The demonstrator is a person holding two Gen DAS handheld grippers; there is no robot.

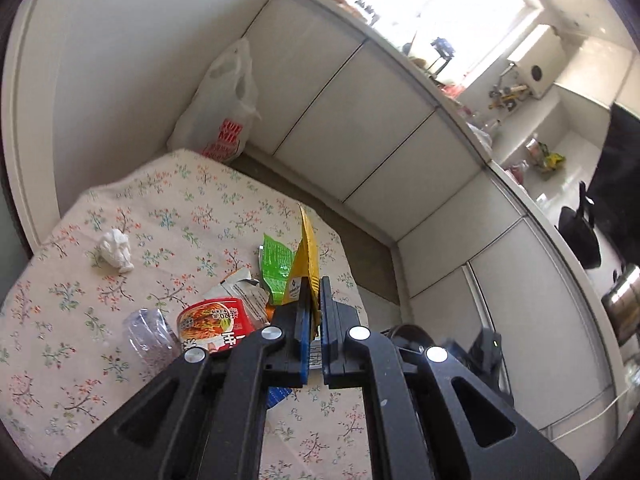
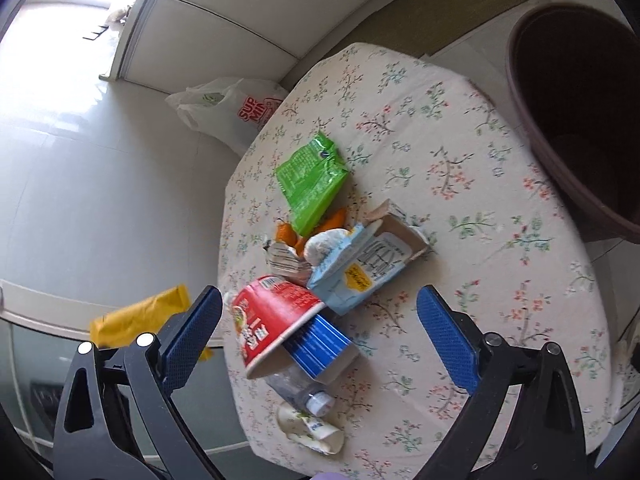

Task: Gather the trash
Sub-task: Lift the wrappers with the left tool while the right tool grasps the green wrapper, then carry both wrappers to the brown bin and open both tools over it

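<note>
My left gripper is shut on a yellow snack wrapper, held up above the floral-cloth table; the same wrapper shows at the left of the right wrist view. My right gripper stands open over a trash pile: a red noodle cup on its side, a blue carton, a torn pale-blue carton, a green packet, orange peel, a clear plastic bottle and a crushed paper cup. A crumpled white tissue lies apart on the cloth.
A dark brown bin stands at the table's far right edge. A white plastic bag with red print sits on the floor by the wall. White cabinets run beyond the table, with a pan and pot on the counter.
</note>
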